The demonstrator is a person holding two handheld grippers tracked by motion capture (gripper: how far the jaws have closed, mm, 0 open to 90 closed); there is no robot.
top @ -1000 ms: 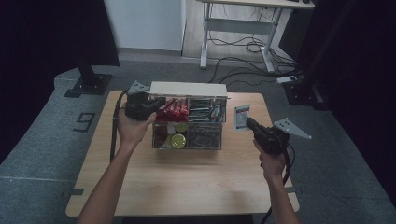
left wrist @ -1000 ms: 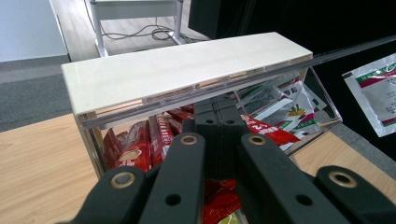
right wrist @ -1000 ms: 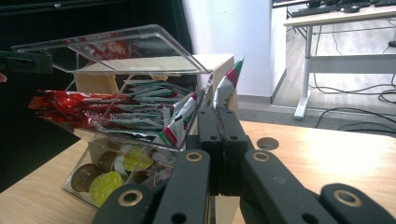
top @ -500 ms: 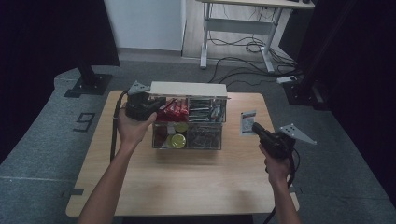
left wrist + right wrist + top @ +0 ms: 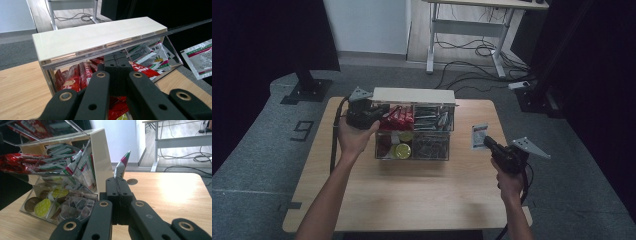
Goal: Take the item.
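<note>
A clear organiser box with a cream lid stands mid-table, holding red packets, white-green sachets and round capsules. My left gripper is shut, its tips at the box's upper left compartment among the red packets; nothing is visibly pinched. My right gripper is to the right of the box, shut on a white-green sachet. That sachet stands edge-on out of its tips. The same sachet appears in the left gripper view.
The wooden table has bare room in front of the box and to both sides. A cable hole sits in the tabletop beyond the right gripper. A desk frame and floor cables lie behind the table.
The right hand has dropped lower and come nearer the table's front right, carrying the sachet away from the box. The left hand has stayed at the box.
</note>
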